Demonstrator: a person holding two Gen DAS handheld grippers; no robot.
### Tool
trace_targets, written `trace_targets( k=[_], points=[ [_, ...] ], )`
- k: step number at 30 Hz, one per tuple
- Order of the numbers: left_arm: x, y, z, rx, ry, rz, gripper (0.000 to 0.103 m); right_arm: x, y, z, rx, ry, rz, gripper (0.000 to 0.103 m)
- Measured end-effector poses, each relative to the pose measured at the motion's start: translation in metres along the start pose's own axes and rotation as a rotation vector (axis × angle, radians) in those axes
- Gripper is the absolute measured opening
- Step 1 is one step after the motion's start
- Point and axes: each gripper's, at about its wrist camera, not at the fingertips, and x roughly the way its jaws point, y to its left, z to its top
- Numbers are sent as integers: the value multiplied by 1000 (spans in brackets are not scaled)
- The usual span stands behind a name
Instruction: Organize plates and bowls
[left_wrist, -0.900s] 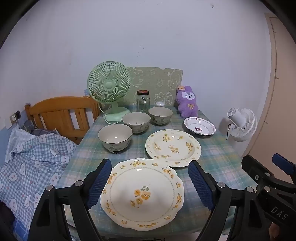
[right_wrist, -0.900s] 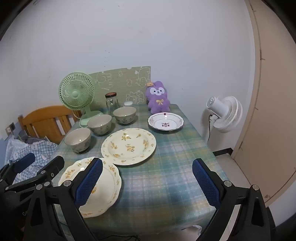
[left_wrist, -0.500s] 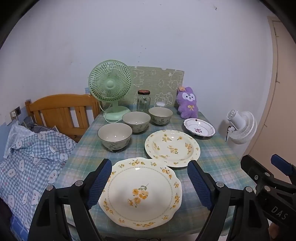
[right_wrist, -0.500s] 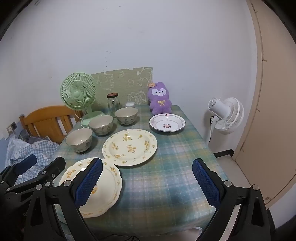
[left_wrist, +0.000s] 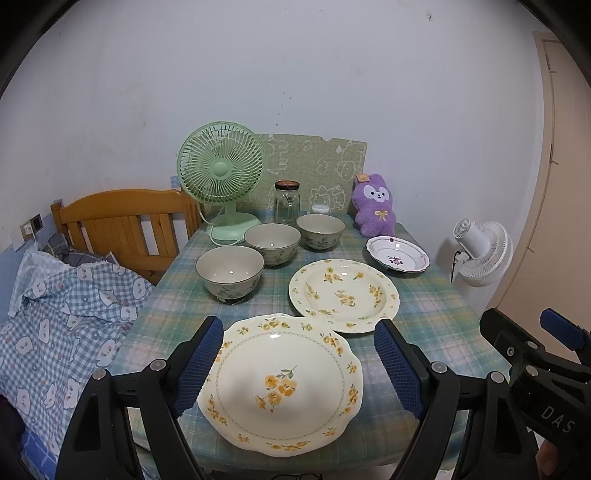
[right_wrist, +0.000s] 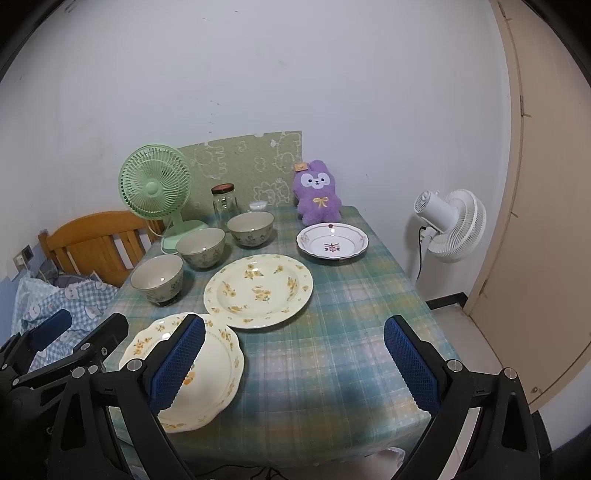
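Note:
A scalloped cream plate with yellow flowers (left_wrist: 282, 384) lies at the table's near edge; it also shows in the right wrist view (right_wrist: 207, 373). A round yellow-flowered plate (left_wrist: 343, 290) lies behind it, and a small white plate with a purple motif (left_wrist: 397, 254) lies at the back right. Three grey floral bowls (left_wrist: 229, 268) (left_wrist: 272, 243) (left_wrist: 320, 230) stand in a diagonal row on the left. My left gripper (left_wrist: 299, 365) is open and empty, above the scalloped plate. My right gripper (right_wrist: 295, 365) is open and empty, above the near tablecloth.
A green desk fan (left_wrist: 221, 177), a glass jar (left_wrist: 287, 201) and a purple plush rabbit (left_wrist: 375, 210) stand at the table's back. A wooden chair (left_wrist: 122, 225) and checked bedding (left_wrist: 62, 314) are left. A white fan (left_wrist: 480, 254) and a door (right_wrist: 546, 221) are right.
Both grippers have drifted slightly; the view has shifted a little. Nothing on the table has moved, and both grippers stay open.

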Motion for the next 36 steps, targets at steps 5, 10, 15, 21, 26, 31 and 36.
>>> trace_targets(
  k=[5, 10, 15, 21, 26, 31, 36],
  points=[
    [0, 0, 0, 2, -3, 3, 85, 0, -1, -1, 0, 0, -2, 99],
    [-1, 0, 0, 3, -4, 4, 85, -1, -1, -1, 0, -1, -1, 99],
    [-1, 0, -1, 4, -5, 4, 85, -1, -1, -1, 0, -1, 1, 99],
    [-3, -1, 0, 6, -9, 7, 85, -1, -1, -1, 1, 0, 2, 99],
    [-4, 0, 0, 7, -9, 7, 85, -1, -1, 0, 1, -1, 0, 99],
    [-4, -1, -1, 7, -11, 8, 85, -1, -1, -1, 0, -3, 1, 99],
    [-3, -1, 0, 5, -16, 13, 85, -1, -2, -1, -5, -5, 3, 99]
  ],
)
